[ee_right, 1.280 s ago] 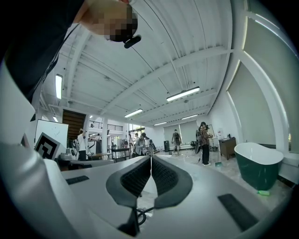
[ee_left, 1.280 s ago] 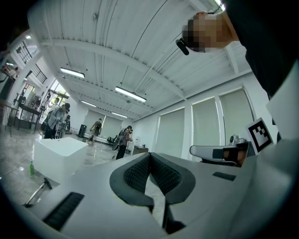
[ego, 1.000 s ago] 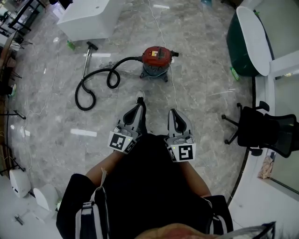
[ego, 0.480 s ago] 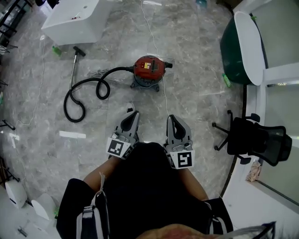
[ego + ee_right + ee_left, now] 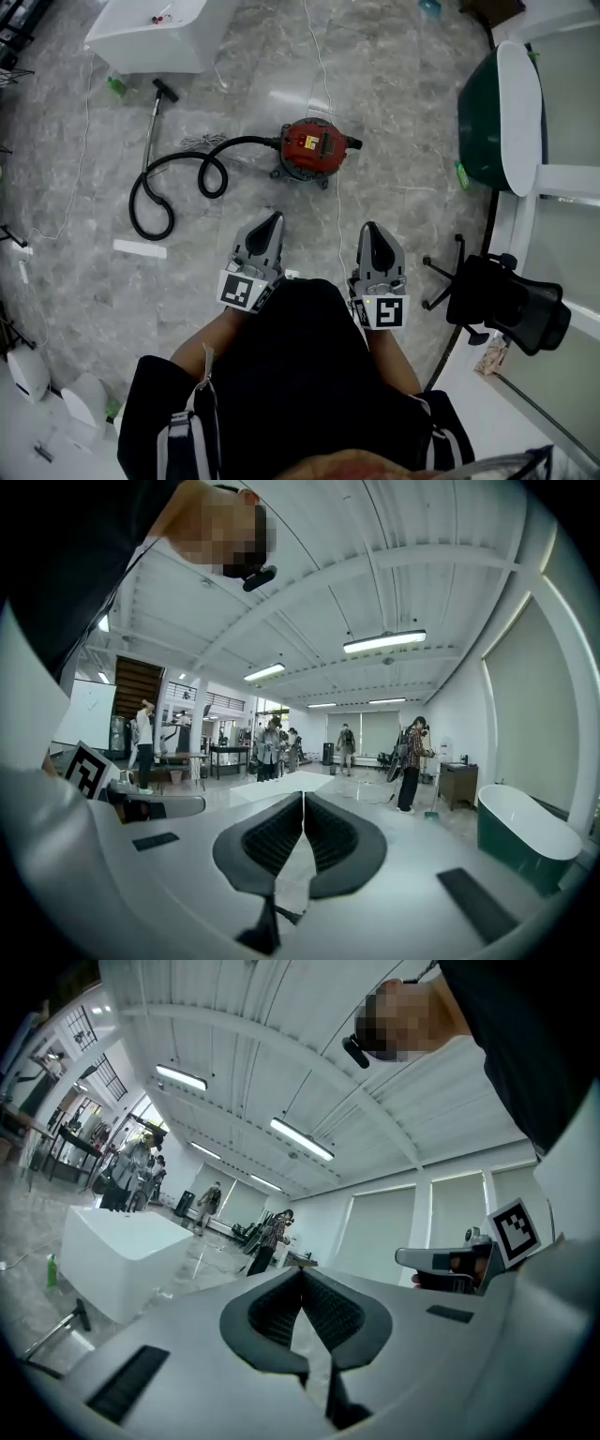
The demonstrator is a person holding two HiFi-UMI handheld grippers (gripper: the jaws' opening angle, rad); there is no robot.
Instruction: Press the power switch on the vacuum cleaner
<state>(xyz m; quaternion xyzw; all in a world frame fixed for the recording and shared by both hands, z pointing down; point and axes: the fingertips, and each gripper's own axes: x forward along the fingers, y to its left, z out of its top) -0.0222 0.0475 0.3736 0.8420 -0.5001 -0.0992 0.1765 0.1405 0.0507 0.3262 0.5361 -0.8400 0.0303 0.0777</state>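
A red-topped canister vacuum cleaner (image 5: 312,150) stands on the marble floor ahead of me, its black hose (image 5: 178,178) looping off to the left toward a floor nozzle. My left gripper (image 5: 274,219) and right gripper (image 5: 371,228) are held close to my body, well short of the vacuum, both shut and holding nothing. In the left gripper view the jaws (image 5: 301,1274) meet at the tips; the right gripper view shows its jaws (image 5: 303,799) closed too. The vacuum does not show in either gripper view. The power switch is too small to make out.
A white cable (image 5: 339,211) runs across the floor past the vacuum. A white block (image 5: 150,37) stands at the far left, a green bathtub (image 5: 502,117) at the right, and a black office chair (image 5: 506,300) at the near right. Several people stand far across the hall.
The view has shifted: the vacuum now sits slightly further right and lower in the head view. My right gripper has moved out to the right, away from the left one.
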